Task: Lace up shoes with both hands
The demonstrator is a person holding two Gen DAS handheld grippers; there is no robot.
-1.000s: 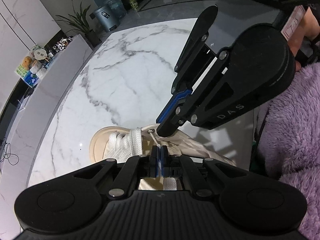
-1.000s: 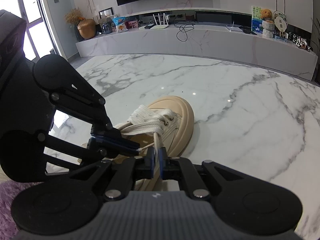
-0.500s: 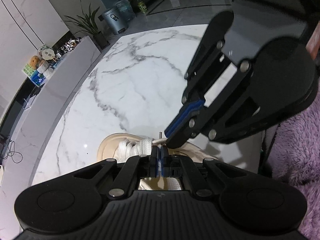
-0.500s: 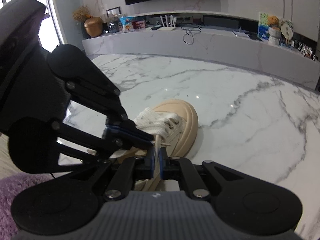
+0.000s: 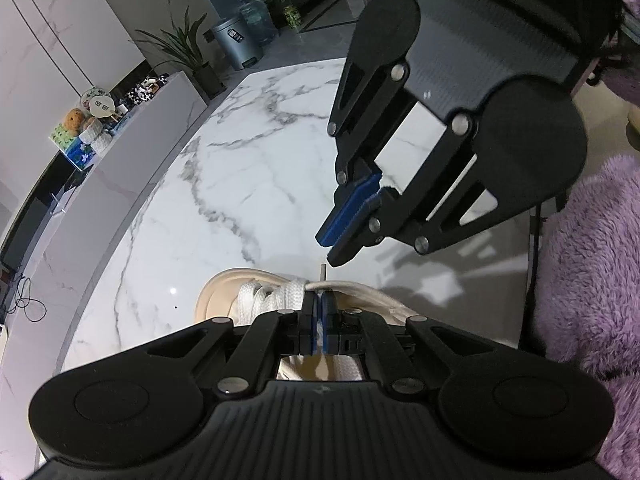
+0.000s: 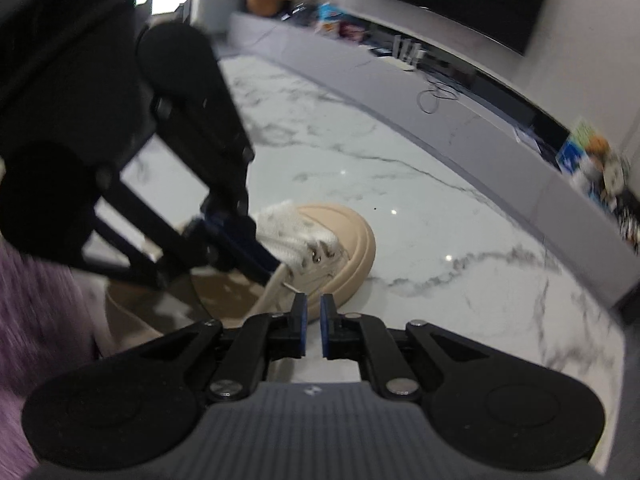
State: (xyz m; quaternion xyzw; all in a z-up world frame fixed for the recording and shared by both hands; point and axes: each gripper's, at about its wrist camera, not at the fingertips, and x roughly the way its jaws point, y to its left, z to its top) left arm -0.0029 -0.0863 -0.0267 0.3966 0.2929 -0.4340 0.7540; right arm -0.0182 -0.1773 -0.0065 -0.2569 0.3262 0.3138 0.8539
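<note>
A beige shoe (image 5: 224,292) with wide white laces lies on the marble table (image 5: 240,180), toe pointing away from me. My left gripper (image 5: 318,308) is shut on the cream lace (image 5: 352,286) just above the eyelets; the lace's metal tip (image 5: 322,272) sticks up past the pads. My right gripper (image 5: 326,248) hovers a little above that tip, apart from it. In the right wrist view the right gripper (image 6: 311,312) has its jaws opening, with a narrow gap and nothing between them. The lace (image 6: 272,288) runs just left of them, up to the left gripper (image 6: 268,264) over the shoe (image 6: 352,248).
A fluffy purple sleeve (image 5: 592,260) fills the right side near the table edge. A long grey counter (image 6: 480,128) with small items runs behind the table. A bin (image 5: 236,42) and plants stand at the far end. Bare marble (image 6: 440,280) lies right of the shoe.
My right gripper has let go of the lace, rolled, and lifted off the shoe. The left gripper has kept its hold and stayed put.
</note>
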